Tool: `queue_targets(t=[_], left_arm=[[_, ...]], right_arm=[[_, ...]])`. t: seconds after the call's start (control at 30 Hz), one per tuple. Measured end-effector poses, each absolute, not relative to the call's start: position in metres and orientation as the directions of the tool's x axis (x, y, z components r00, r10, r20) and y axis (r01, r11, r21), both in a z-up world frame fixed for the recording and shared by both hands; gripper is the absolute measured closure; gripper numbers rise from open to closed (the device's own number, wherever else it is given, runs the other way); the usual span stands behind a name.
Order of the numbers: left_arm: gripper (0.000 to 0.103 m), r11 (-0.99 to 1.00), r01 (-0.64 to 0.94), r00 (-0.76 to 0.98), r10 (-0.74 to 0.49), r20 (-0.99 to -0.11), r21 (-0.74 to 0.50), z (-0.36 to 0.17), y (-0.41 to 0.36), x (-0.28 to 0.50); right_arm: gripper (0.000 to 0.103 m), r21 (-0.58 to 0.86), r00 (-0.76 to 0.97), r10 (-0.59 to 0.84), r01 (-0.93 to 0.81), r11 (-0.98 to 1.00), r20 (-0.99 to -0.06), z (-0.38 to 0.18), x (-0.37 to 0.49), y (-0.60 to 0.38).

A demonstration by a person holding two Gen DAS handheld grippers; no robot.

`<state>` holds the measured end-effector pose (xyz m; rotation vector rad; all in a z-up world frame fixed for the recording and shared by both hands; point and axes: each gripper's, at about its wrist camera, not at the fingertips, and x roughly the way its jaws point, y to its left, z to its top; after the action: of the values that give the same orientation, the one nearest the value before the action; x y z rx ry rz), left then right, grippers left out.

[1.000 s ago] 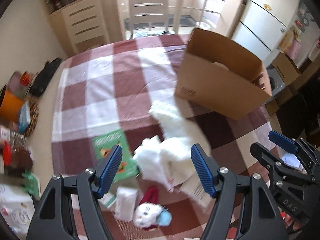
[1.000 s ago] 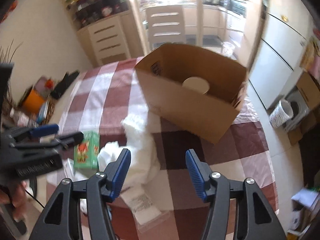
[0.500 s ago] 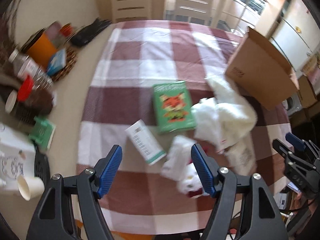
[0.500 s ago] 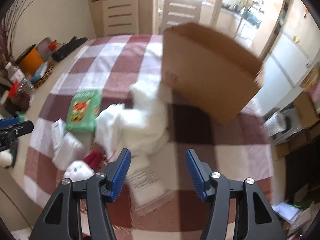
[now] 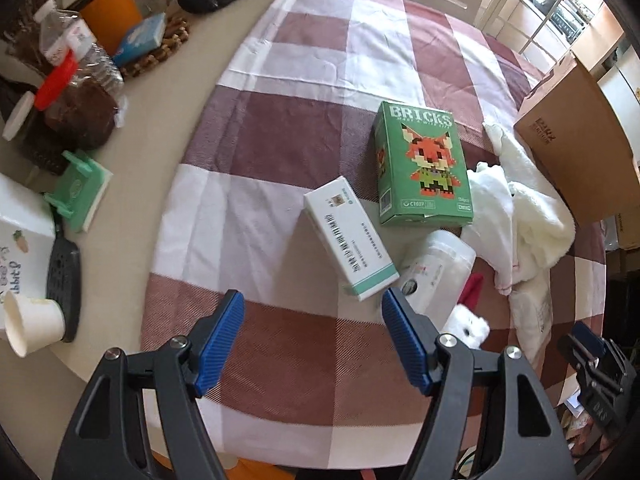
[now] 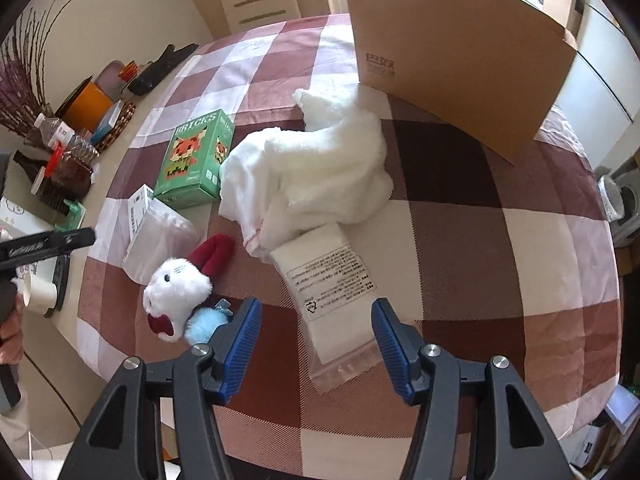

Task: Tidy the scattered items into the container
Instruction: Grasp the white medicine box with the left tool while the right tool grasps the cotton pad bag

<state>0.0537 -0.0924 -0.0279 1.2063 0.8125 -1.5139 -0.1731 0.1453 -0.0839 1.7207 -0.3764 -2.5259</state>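
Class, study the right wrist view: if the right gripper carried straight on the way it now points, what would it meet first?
Most likely the clear plastic packet with the printed label, lying flat on the checked tablecloth. The open right gripper already frames the packet's near end, though depth is hard to judge here.

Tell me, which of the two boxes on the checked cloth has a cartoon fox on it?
The green BRICKS box, lying flat beside the white fluffy towel. The other, a slimmer white box with a teal end, shows only a barcode and small print.
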Motion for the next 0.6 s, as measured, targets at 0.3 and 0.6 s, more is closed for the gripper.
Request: queue_targets(t=[0.3,0.6], left_arm=[[0.031,-0.225,0.973,0.002,-0.234,-0.972,0.056,-0.057,-0.129,0.031],[0.031,-0.157,0.986,0.021,-0.173,-0.985,0.049,-0.085,-0.152,0.027]], right_arm=[[0.044,0.222,-0.317,-0.202,-0.029,-0.975,-0.927,-0.107,-0.191,0.143],[0.044,0.207,-0.262,-0.200,0.000,-0.978,-0.944,-0.127,-0.206,0.143]])
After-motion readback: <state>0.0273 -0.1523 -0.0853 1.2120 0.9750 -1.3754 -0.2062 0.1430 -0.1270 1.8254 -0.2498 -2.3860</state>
